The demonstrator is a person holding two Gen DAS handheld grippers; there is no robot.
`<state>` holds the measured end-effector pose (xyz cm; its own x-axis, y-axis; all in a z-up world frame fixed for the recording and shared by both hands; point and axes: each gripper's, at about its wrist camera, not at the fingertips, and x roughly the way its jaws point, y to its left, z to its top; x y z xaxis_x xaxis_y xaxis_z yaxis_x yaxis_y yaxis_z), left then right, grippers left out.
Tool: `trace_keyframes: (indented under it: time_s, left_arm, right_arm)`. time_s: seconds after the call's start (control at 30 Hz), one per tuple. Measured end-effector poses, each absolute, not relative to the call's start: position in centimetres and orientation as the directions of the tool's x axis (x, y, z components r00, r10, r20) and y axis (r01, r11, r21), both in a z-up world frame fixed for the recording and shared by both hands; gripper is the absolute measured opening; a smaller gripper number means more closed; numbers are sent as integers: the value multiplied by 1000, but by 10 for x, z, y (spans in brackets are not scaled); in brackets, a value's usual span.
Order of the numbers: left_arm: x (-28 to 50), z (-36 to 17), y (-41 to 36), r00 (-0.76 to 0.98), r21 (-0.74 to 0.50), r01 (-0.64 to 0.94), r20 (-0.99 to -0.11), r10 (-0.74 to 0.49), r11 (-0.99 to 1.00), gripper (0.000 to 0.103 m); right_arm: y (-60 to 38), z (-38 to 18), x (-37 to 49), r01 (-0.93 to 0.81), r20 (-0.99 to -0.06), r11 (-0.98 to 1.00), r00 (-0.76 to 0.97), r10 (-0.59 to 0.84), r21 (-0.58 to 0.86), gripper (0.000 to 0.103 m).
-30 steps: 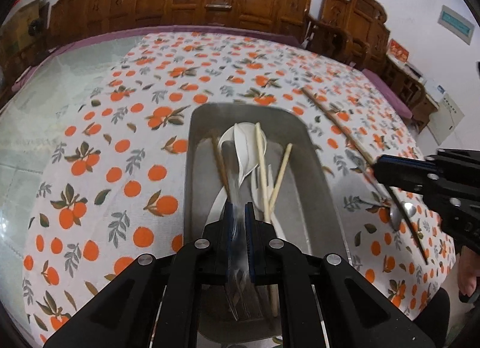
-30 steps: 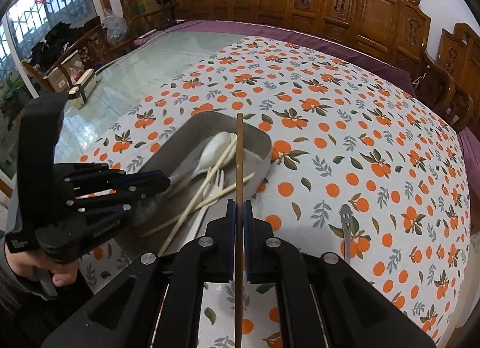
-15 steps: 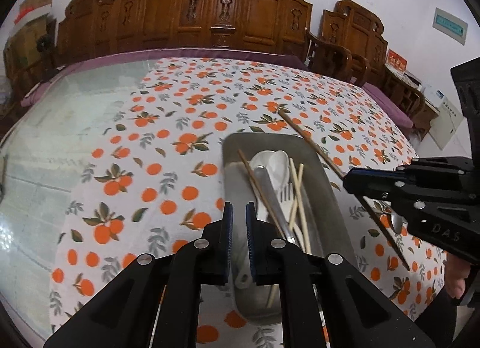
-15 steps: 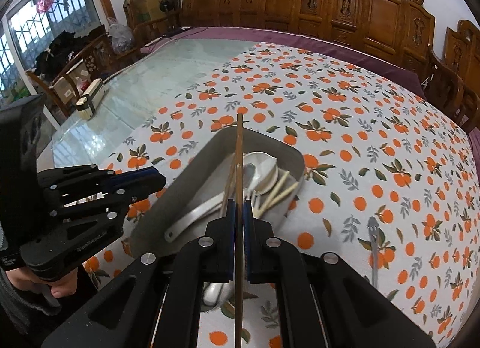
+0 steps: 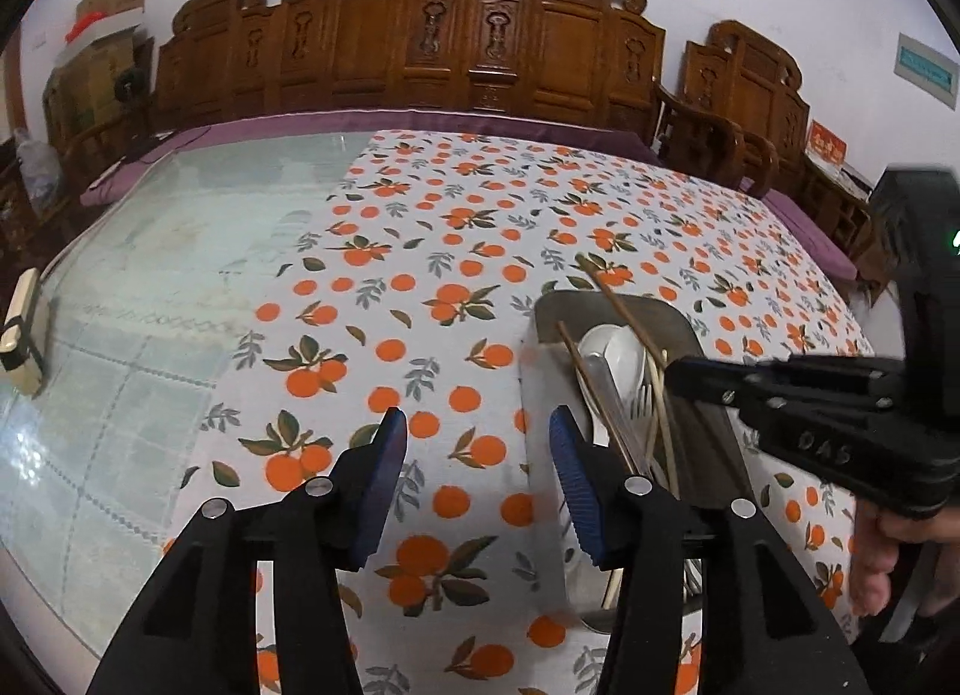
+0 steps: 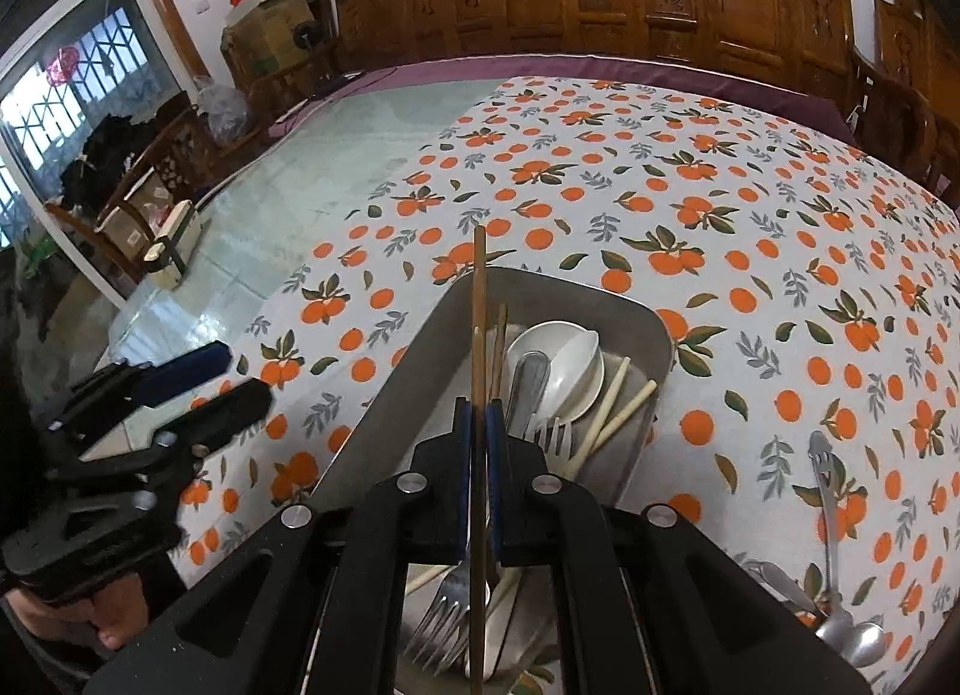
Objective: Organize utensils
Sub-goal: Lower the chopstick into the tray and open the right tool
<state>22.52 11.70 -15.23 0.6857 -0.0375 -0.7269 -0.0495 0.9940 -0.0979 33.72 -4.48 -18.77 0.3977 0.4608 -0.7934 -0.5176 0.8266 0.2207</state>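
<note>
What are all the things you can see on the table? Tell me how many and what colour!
Metal tray: one, grey, on the tablecloth.
Brown chopstick: one, held over the tray; another brown one lies in it.
Pale chopsticks: two, cream, in the tray.
White spoon: at least one, in the tray.
Forks: at least two, silver, in the tray.
Loose spoons: two, silver, on the cloth right of the tray.
Tablecloth: one, white with oranges.
Left gripper: open, empty.
Right gripper: shut on the brown chopstick.
</note>
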Motion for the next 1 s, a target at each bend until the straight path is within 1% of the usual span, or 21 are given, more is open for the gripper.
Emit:
trace_keyframes:
  time_s: [0.13,0.23,0.4,0.5,0.73,0.77,0.97,1.0]
  left_arm:
    - [224,-149,121,694,-98,-59,-720,-30,993,56]
    - [223,-148,121,696,-87,-59,-717,-22,994,59]
    - [224,-148,124,696,-77,-67,-718,-9,995,60]
    - [224,-148,125,697,-80,-70,-717,-8,994,66]
    - [222,-144,123,708,-78,-75,-706,-2,994,67]
    - [222,-143,123,712,-78,-75,-703,-1,994,67]
    - [219,-143,117,721,-68,-65,-693,0,996,79]
    - [219,-143,115,722,-70,-65,-691,-2,995,84]
  right_arm:
    - [-40,-200,341,-507,-807,835,390,443,214,6]
    - [-38,-208,341,-501,-815,841,389,430,205,6]
    - [-40,-215,339,-495,-820,846,391,419,196,6]
    - [-40,-216,339,-496,-821,844,384,423,203,6]
    - [-38,-209,335,-527,-807,819,368,462,229,7]
    - [-39,-208,335,-529,-808,819,370,458,222,9]
    - [-55,-193,326,-555,-800,814,403,444,172,10]
    - [-60,-190,323,-561,-799,813,414,437,155,10]
